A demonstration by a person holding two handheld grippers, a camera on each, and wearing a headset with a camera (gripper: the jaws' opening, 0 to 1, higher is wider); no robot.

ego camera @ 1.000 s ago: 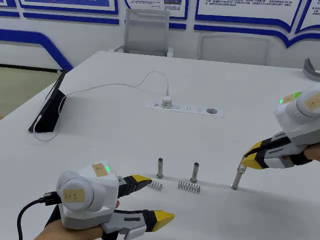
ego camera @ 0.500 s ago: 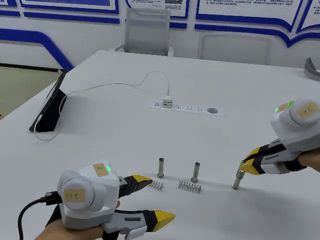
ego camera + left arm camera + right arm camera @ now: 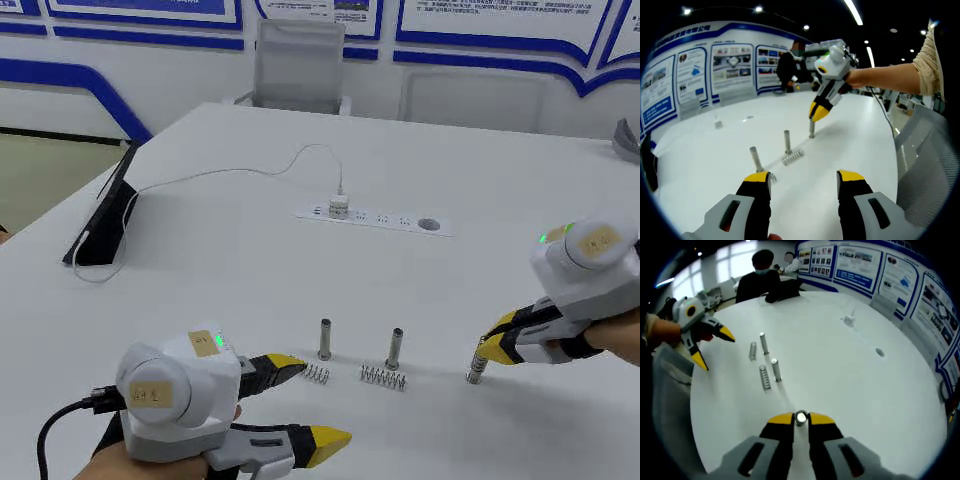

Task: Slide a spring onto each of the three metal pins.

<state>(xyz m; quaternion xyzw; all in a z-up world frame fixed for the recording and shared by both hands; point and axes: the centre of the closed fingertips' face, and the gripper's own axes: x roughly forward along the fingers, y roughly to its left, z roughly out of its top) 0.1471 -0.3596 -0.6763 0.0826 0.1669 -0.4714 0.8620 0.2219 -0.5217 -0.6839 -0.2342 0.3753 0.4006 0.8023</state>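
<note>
**Spring going down the right pin, two pins still bare**

Over the last second we see the right gripper (image 3: 493,340) drop. It was up at the top of the right pin (image 3: 477,364), which was leaning, with coils at the tip. Now it sits lower and the pin stands closer to upright. The held spring (image 3: 479,355) reads as ribbing along the upper shaft, blurry, so we can't tell if it is fully seated. In the right gripper view the jaws are pinched to a narrow gap with the round pin top right between them. We judge them closed on the spring around the pin.

That puts the first of three nearly done, with release still to come.

The left gripper (image 3: 322,400) hasn't moved. Its jaws are wide apart with nothing in them, and it hovers low just short of the left pin (image 3: 324,338).

The rest is unchanged. The short spring (image 3: 316,373) lies flat on the table (image 3: 230,260) just beside the base of the left pin. The long spring (image 3: 383,377) lies flat near the foot of the middle pin (image 3: 395,347). Both pins are bare, upright, plain grey metal with a slightly wider cap. The springs are thin silver coils and the long one is roughly twice the short.

Our guess is the short spring goes next, being nearest the open claw.
</note>
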